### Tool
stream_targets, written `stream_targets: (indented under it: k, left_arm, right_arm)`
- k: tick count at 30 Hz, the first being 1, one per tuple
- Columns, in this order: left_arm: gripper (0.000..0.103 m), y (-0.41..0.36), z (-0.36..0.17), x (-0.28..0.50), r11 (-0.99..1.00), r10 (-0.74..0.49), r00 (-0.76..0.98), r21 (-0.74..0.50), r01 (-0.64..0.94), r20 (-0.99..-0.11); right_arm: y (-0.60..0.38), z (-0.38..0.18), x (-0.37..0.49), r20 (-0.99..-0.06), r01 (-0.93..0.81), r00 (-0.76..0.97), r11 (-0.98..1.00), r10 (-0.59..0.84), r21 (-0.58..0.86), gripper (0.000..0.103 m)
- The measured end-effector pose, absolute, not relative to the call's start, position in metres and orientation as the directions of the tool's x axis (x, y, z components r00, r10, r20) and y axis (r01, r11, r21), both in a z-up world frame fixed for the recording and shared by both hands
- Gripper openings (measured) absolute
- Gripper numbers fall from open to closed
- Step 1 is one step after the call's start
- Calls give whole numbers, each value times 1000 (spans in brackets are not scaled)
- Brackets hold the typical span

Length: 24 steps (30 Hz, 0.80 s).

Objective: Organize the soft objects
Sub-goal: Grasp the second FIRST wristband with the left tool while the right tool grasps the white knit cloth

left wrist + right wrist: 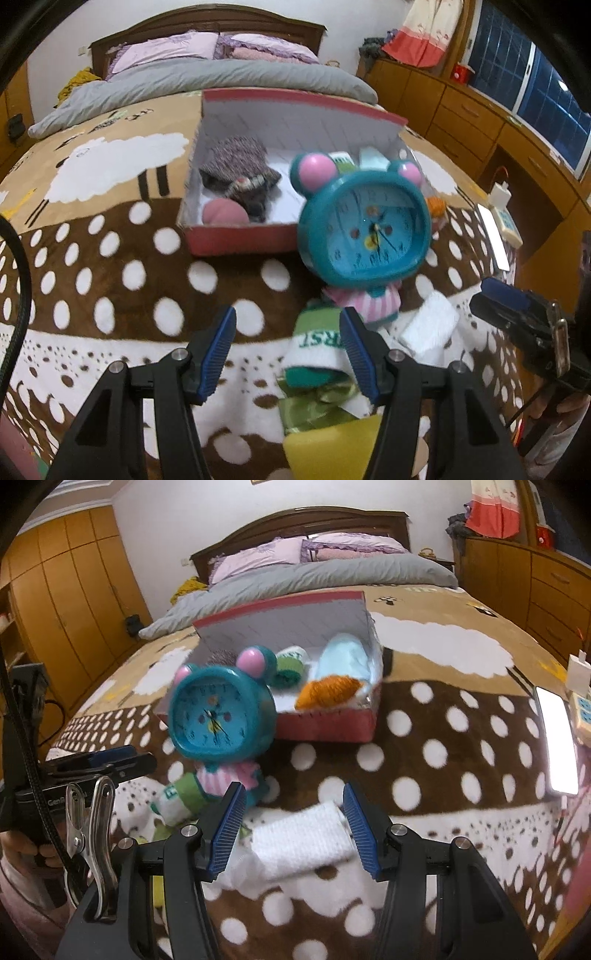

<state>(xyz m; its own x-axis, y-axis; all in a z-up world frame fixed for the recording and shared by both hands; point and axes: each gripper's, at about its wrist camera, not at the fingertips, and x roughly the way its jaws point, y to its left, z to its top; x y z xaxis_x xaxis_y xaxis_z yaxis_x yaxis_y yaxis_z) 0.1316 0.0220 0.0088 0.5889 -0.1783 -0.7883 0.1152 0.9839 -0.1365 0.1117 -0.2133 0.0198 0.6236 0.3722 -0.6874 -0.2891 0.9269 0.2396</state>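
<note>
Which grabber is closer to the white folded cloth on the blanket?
Right. The right gripper has the white folded cloth sitting between its open fingers. The left gripper is off to the cloth's left, open around the green and white sock instead.

Polka-dot blanket (424, 753) bears red box (325, 725), clock (210, 716), white towel (306, 838).

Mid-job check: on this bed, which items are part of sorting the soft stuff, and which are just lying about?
Job:
red cardboard box
white folded knit cloth
green-and-white rolled sock
orange yarn ball
pink round plush

Lying about:
teal mouse-eared alarm clock
lit white phone
grey duvet
</note>
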Motion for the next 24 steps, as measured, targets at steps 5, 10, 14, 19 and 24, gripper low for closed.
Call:
stream_targets:
  k: [5,10,14,19,24]
  left_arm:
    - [61,10,-3,131,982,-185,561,-131,136,-807]
    - [61,2,-11,132,980,-195,549,-134,149,-813]
    - [61,-1,-18,133,980,-193,547,-132,149,-814]
    - [61,-1,-24,135,978,-201,543,-142,150,-815]
    - [61,-2,-32,136,977,-207,527,-149,151,-824]
  right_arm:
    - [-219,8,107,-707,-267,606,930,365,251,56]
    - [-227,-6,104,-726,-240,587,933,359,268,56]
    - [-229,-16,102,-735,-228,572,931,364,283,56]
    - [-228,-26,103,-742,-225,548,922,386,313,56]
    - [-223,-34,106,-750,-220,535,921,389,321,56]
